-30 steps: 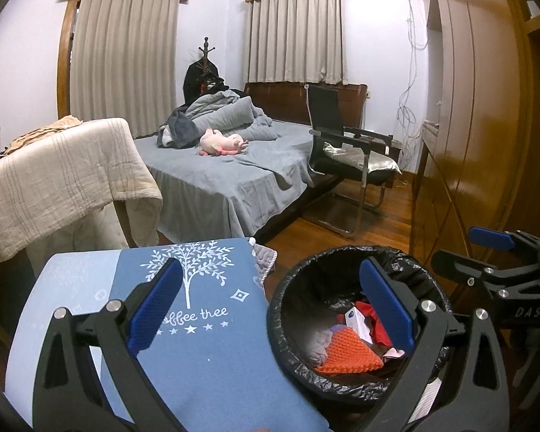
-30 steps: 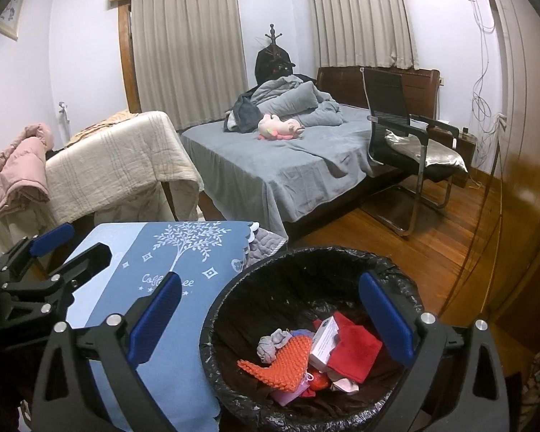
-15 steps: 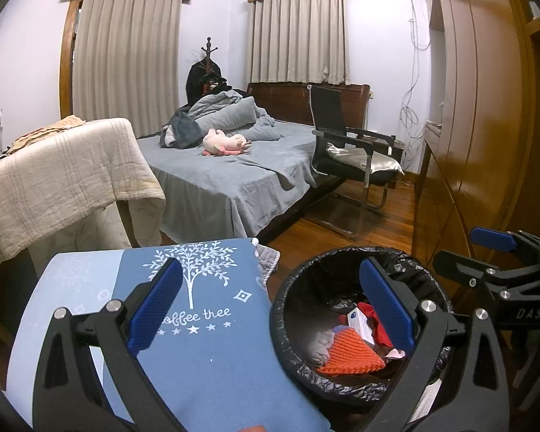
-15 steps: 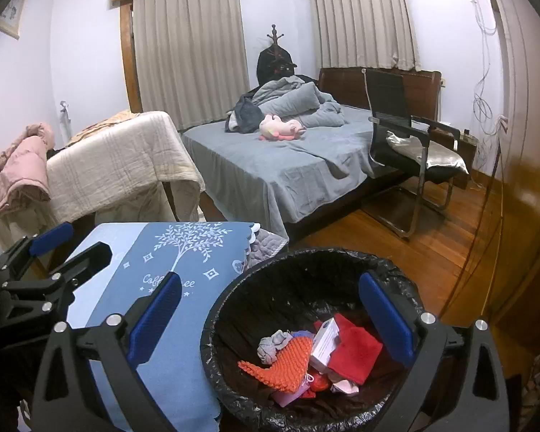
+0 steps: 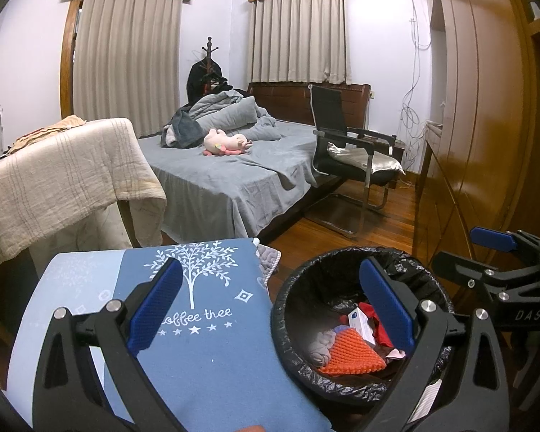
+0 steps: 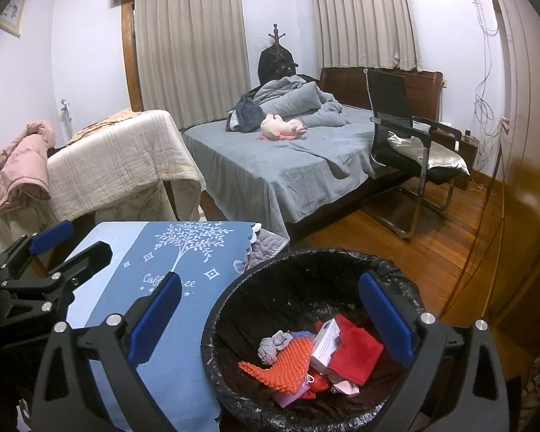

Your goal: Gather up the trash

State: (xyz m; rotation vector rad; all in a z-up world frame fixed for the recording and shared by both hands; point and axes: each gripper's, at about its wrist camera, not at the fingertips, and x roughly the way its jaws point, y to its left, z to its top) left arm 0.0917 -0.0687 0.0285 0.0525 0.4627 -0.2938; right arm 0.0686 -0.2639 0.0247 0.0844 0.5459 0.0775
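Note:
A round bin with a black liner (image 6: 234,295) (image 5: 288,298) stands on the floor beside a table under a blue cloth (image 5: 212,342) (image 6: 183,378). Inside it lie an orange knitted piece (image 6: 288,361) (image 5: 349,354), a white box (image 6: 325,342) (image 5: 360,322), a red cloth (image 6: 360,349) and a grey rag (image 6: 273,345). My left gripper (image 5: 270,306) hovers open over the table edge and bin, holding nothing. My right gripper (image 6: 270,320) hangs open above the bin, also holding nothing. Each gripper shows in the other's view, the right one (image 5: 504,252) at right, the left one (image 6: 50,248) at left.
A bed with grey bedding (image 6: 288,165) and a pink plush toy (image 6: 280,127) fills the middle of the room. A black chair (image 6: 406,136) stands at its right. A beige blanket (image 6: 118,165) drapes furniture at left. Wooden wardrobe doors (image 5: 486,126) line the right side.
Both views have shifted only slightly, as if the grippers drifted back a little. Both stay open over the bin; the trash inside has not moved.

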